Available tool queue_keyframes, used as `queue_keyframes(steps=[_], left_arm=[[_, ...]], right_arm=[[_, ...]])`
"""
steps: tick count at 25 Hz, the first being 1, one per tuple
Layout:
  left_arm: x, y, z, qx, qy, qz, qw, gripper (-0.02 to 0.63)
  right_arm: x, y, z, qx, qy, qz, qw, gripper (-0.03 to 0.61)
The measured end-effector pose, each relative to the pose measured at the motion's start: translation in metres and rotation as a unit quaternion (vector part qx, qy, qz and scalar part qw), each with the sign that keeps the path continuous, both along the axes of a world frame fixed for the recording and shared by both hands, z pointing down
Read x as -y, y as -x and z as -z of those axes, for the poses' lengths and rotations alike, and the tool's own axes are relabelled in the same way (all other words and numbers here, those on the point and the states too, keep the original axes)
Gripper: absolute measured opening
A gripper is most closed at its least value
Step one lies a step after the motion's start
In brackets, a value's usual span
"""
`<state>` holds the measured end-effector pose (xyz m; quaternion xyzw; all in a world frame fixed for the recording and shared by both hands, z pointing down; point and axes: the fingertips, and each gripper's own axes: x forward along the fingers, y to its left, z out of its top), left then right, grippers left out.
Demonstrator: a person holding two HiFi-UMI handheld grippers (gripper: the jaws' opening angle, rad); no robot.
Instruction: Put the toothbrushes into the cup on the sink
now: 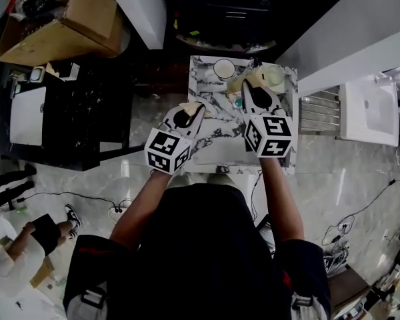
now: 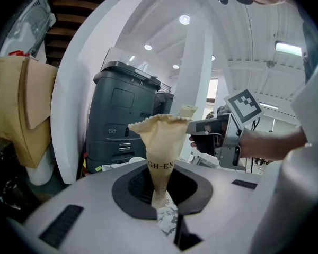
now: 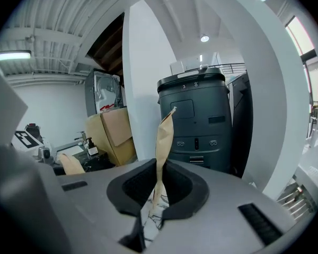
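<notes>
Now left claw pinches tan paper packet; right claw pinches second packet.

Handheld two-jaw grippers with marker cubes: two – left gripper, right gripper.
Tan crimped-edge paper packets: two – left packet in left gripper, right packet in right gripper.
White round cup on marble-patterned slab: one.
Pale translucent container near it: maybe one, too blurred to be sure.
Brown cardboard box: one.
Dark grey office machine: one.
White rectangular basin: one.
</notes>
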<state>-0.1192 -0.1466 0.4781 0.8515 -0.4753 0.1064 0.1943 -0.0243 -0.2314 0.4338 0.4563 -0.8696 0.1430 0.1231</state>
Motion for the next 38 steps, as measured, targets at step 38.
queue_keyframes(steps=[38], left_arm=[[0.018,0.009,-0.022,-0.004,0.022,0.078,0.9967,0.032]], right_arm=[[0.067,0.050,-0.074,-0.086,0.019,0.061,0.994,0.049]])
